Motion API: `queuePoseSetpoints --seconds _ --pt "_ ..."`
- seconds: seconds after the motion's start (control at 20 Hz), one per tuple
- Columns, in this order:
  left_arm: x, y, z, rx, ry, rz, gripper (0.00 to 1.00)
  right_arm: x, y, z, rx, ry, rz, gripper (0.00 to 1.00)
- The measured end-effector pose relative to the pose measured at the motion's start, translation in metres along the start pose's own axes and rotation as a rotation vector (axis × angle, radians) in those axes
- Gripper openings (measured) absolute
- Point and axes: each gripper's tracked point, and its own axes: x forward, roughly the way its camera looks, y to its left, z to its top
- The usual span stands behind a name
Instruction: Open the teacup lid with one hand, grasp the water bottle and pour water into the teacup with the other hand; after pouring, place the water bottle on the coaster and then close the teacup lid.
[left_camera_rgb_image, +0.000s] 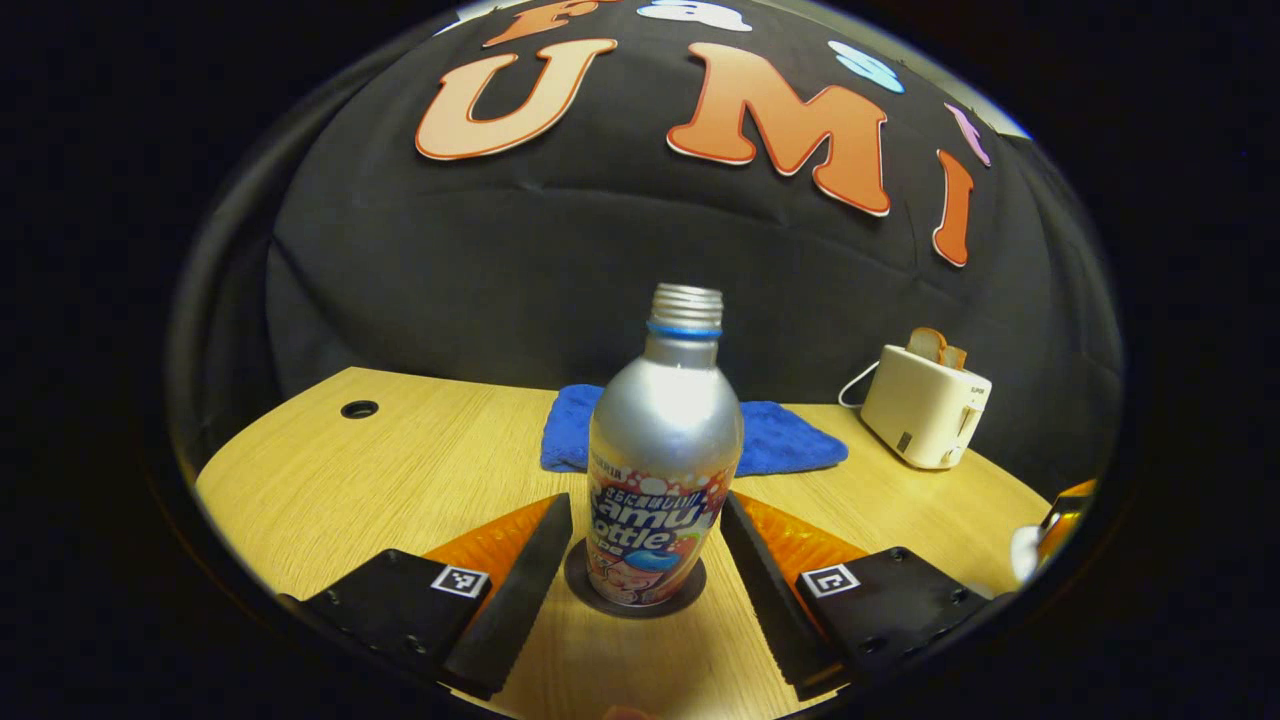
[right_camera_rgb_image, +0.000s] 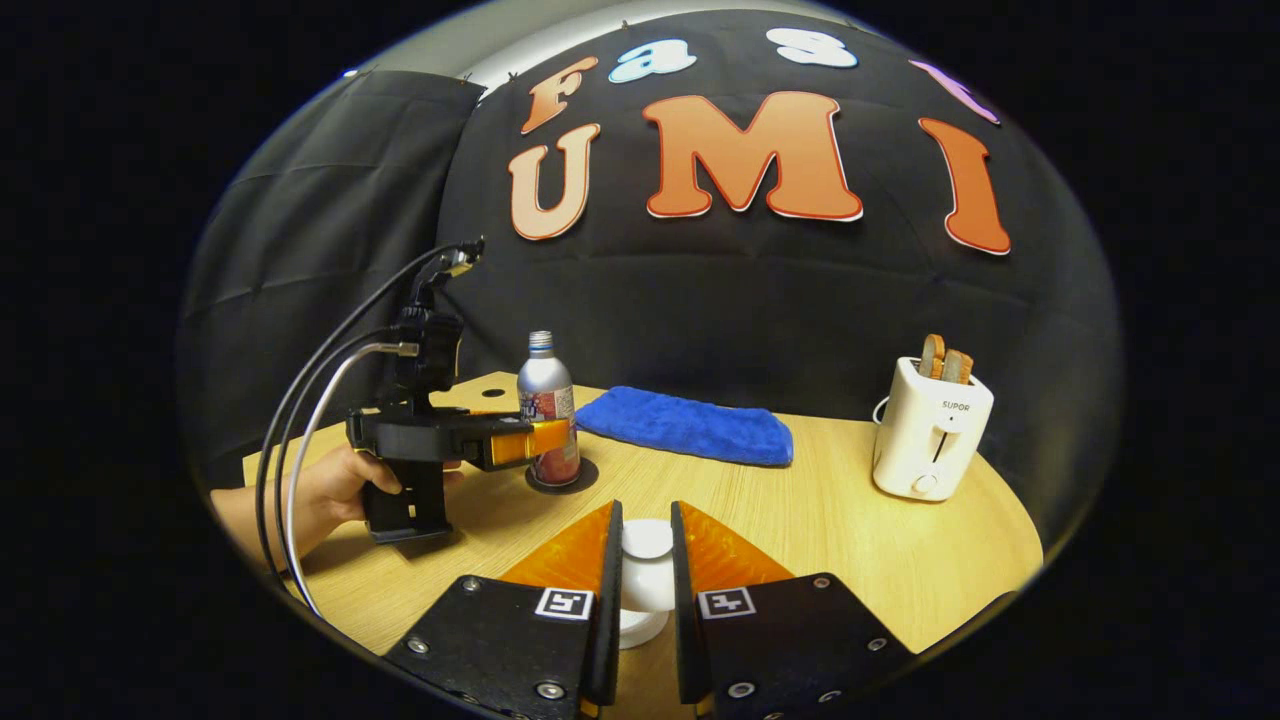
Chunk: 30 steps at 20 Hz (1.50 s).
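A silver water bottle (left_camera_rgb_image: 663, 440) with its cap off stands upright on a dark round coaster (left_camera_rgb_image: 690, 595) in the left gripper view. My left gripper (left_camera_rgb_image: 647, 500) is open, one finger on each side of the bottle's lower body, very close to it. The right gripper view shows the same bottle (right_camera_rgb_image: 545, 385) on the coaster (right_camera_rgb_image: 580, 482), with the left gripper (right_camera_rgb_image: 545, 440) held by a hand (right_camera_rgb_image: 335, 485). My right gripper (right_camera_rgb_image: 645, 508) is shut on the white knob of the teacup lid (right_camera_rgb_image: 647, 540), above the white teacup (right_camera_rgb_image: 640, 622), whose body is mostly hidden by the fingers.
A blue cloth (right_camera_rgb_image: 690, 425) lies behind the bottle on the wooden table (right_camera_rgb_image: 850, 540). A white toaster (right_camera_rgb_image: 930, 430) holding bread slices stands at the right. Cables (right_camera_rgb_image: 300, 420) trail from the left gripper. A round hole (left_camera_rgb_image: 359, 409) is in the table's far left.
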Motion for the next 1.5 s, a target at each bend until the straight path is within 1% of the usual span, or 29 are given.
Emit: queuePoseSetpoints --seconds 0.15,0.3,0.35,0.4,0.5,0.55,0.6,0.95,1.15,1.2,1.25,1.3,1.4,1.45,1.5 --pt "-0.014 0.003 0.006 0.020 -0.014 0.001 0.98 0.003 0.009 -0.014 0.013 0.019 0.010 0.24" --pt "-0.030 0.003 0.009 0.022 -0.027 -0.004 0.98 0.007 0.016 -0.018 0.019 0.021 0.024 0.24" --pt "-0.036 0.002 0.009 0.021 -0.030 -0.004 0.94 0.008 0.018 -0.022 0.019 0.022 0.026 0.24" --pt "-0.043 0.001 0.009 0.015 -0.033 -0.005 0.98 0.011 0.018 -0.025 0.014 0.024 0.024 0.24" --pt "-0.056 -0.001 0.013 0.007 -0.051 -0.003 0.98 0.017 0.016 -0.034 0.012 0.048 0.013 0.24" --pt "-0.064 -0.002 0.015 0.010 -0.065 0.001 1.00 0.016 0.016 -0.035 0.016 0.049 0.011 0.24" --pt "-0.070 -0.003 0.020 0.012 -0.081 0.000 0.98 0.016 0.018 -0.034 0.018 0.046 0.013 0.24" --pt "-0.109 -0.013 0.045 0.027 -0.154 0.007 0.98 0.014 0.022 -0.041 -0.015 0.037 0.011 0.24" --pt "-0.130 -0.017 0.059 0.042 -0.196 0.021 0.98 0.011 0.021 -0.035 -0.035 0.027 -0.001 0.29" --pt "-0.135 -0.018 0.062 0.045 -0.203 0.030 0.98 0.009 0.020 -0.030 -0.042 0.012 -0.003 0.30" --pt "-0.141 -0.016 0.064 0.047 -0.208 0.040 0.98 0.005 0.020 -0.024 -0.053 -0.010 -0.006 0.36" --pt "-0.146 -0.016 0.067 0.048 -0.217 0.050 0.97 0.002 0.019 -0.018 -0.067 -0.029 -0.012 0.38" --pt "-0.158 -0.016 0.074 0.050 -0.238 0.066 0.97 -0.007 0.013 -0.007 -0.086 -0.062 -0.032 0.38" --pt "-0.164 -0.014 0.078 0.059 -0.248 0.080 0.98 -0.012 0.011 0.001 -0.087 -0.083 -0.039 0.40" --pt "-0.169 -0.014 0.082 0.064 -0.258 0.091 0.94 -0.019 0.008 0.012 -0.084 -0.110 -0.048 0.41"
